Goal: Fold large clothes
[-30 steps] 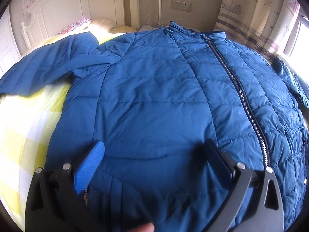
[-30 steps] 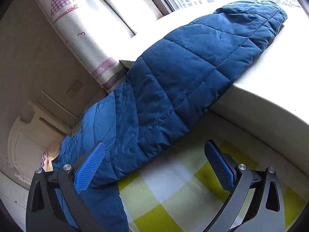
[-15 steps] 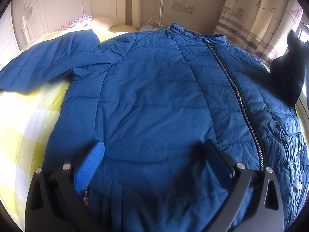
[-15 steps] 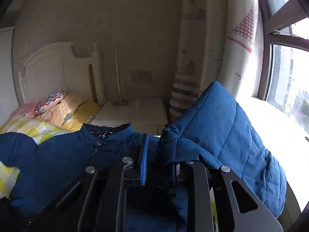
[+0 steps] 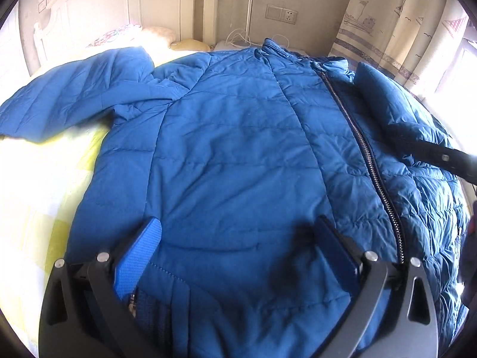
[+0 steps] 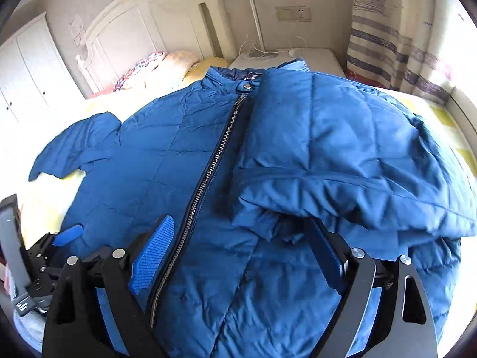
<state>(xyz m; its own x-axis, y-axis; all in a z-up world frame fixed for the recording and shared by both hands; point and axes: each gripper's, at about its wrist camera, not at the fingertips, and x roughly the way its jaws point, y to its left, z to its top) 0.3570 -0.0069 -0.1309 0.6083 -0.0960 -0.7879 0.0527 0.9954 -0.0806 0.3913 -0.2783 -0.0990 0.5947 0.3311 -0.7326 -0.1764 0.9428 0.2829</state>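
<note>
A blue quilted jacket (image 5: 238, 155) lies front up on the bed with its zip (image 5: 360, 146) closed. One sleeve (image 5: 74, 101) stretches out to the left. The other sleeve (image 6: 342, 161) is folded across the chest beside the zip (image 6: 208, 173). My right gripper (image 6: 238, 226) hovers just above the jacket; its jaws are opening, and the sleeve's cuff (image 6: 274, 226) lies loose between them, free of the pads. My left gripper (image 5: 238, 232) stands open over the hem, gripping nothing. One of its blue pads (image 6: 68, 234) shows in the right wrist view.
The bed has a yellow and white checked sheet (image 5: 38, 208). Pillows (image 6: 167, 65) lie against a white headboard (image 6: 134, 26). A nightstand (image 6: 298, 56) with a lamp and cables stands behind the collar. A curtain (image 6: 387, 41) and a bright window are to the right.
The right gripper shut on the sleeve that lay toward the window, swung it over onto the jacket's front and opened again. The left gripper stayed in place.
</note>
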